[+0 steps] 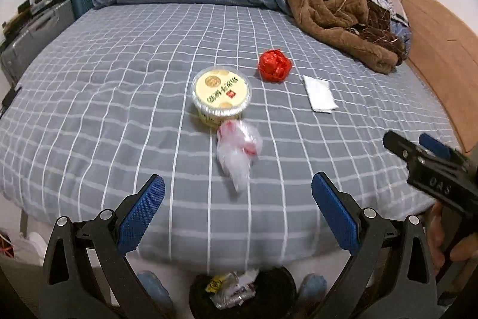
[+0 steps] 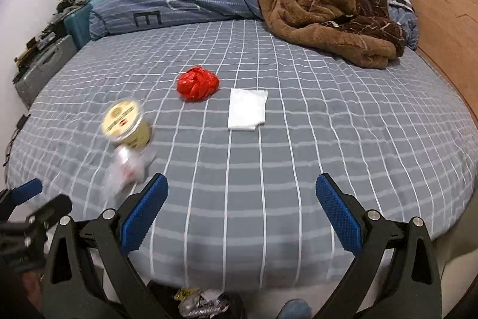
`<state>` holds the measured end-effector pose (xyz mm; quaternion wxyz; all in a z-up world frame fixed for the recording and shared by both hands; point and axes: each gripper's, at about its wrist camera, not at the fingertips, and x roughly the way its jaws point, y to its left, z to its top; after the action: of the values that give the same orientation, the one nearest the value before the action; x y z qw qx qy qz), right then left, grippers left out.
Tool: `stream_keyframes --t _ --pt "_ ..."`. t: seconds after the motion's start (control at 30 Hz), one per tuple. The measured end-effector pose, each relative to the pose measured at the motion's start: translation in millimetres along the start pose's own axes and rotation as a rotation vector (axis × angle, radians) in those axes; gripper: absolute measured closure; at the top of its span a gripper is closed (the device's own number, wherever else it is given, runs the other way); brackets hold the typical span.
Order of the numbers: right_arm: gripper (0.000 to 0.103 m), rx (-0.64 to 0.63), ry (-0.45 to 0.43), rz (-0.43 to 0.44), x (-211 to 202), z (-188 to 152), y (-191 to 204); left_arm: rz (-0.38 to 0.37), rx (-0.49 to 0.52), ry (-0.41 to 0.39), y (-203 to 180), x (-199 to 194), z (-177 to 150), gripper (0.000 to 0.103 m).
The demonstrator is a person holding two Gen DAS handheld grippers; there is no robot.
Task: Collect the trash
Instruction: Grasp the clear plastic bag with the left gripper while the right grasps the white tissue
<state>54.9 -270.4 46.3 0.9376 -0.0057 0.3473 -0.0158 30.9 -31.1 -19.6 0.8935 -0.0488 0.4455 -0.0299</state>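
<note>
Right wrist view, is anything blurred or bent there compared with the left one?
Right wrist view: the round yellow lidded tub and crumpled clear plastic bag smear with motion blur, while the red crumpled wrapper ball stays sharp. Left wrist view: only the bag is smeared; the tub reads clearly. Both views bow the bed's grid lines, fisheye-style.

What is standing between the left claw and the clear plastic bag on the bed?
Nothing visible. The left claw is open and the clear plastic bag lies straight ahead of it, with only bare checked sheet between them. The yellow lidded tub sits behind the bag, touching it, so it does not block the way.
</note>
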Motion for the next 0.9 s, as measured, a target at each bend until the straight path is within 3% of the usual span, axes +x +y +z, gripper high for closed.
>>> stream_keyframes --t 0.23,0.37,0.6,0.7,0.77,0.9 --pt "0.008 0.0 0.055 -0.021 93 48 0 0.005 0.0 0.043 2 64 27 0.013" --pt "0.015 0.006 0.102 -0.033 145 65 -2 -0.001 0.0 0.064 2 92 31 0.014" --pt "0.024 0.009 0.146 -0.039 196 77 -2 -0.003 0.001 0.1 4 122 30 0.023" --pt "0.032 0.001 0.157 -0.042 208 79 -1 -0.013 -0.001 0.114 4 129 28 0.033" --pt "0.043 -0.001 0.166 -0.038 212 80 0 -0.033 0.001 0.123 3 131 26 0.042" --pt "0.06 0.01 0.183 -0.029 216 81 -1 -0.032 0.004 0.126 2 131 26 0.043"
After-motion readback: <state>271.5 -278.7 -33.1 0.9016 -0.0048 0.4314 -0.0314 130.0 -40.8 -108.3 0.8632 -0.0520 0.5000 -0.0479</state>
